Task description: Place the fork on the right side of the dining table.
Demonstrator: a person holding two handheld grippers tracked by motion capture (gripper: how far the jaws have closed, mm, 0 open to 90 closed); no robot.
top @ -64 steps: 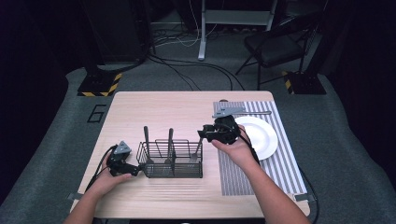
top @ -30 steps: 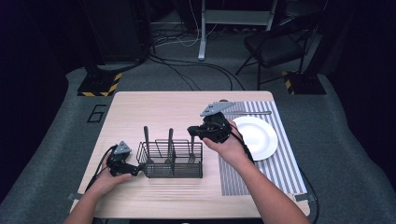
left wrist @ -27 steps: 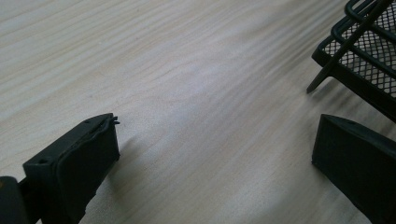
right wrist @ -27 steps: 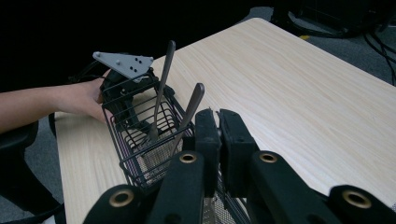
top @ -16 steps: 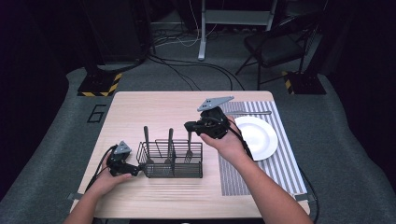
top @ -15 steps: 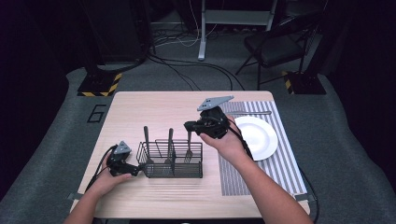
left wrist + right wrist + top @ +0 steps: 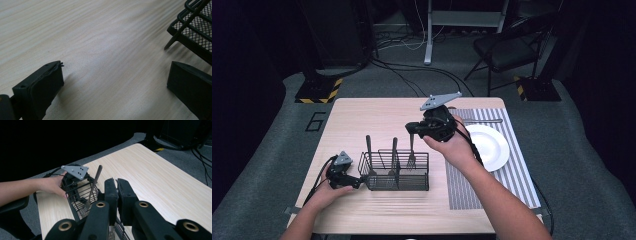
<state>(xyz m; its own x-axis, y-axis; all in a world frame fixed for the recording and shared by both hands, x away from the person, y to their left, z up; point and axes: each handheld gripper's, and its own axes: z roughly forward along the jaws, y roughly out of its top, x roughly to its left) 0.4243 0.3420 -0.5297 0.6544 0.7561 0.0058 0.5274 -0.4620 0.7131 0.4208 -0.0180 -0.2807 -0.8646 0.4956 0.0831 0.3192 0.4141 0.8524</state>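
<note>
A black wire caddy stands on the wooden table. Two dark utensils stand upright in its left compartments. My right gripper hovers above the caddy's right end, shut on the handle of a fork that hangs tines-down into the caddy. In the right gripper view my right gripper has its jaws pressed together above the caddy, where one utensil handle sticks up. My left gripper rests on the table at the caddy's left end. It is open, with bare wood between the jaws and the caddy's corner just ahead.
A white plate lies on a striped placemat right of the caddy, with a utensil at the mat's far edge. Bare wood runs along the table's far left. Beyond the table are a chair and floor cables.
My right gripper has carried the fork leftward from over the plate to above the caddy's right compartment. My left gripper has stayed put.
</note>
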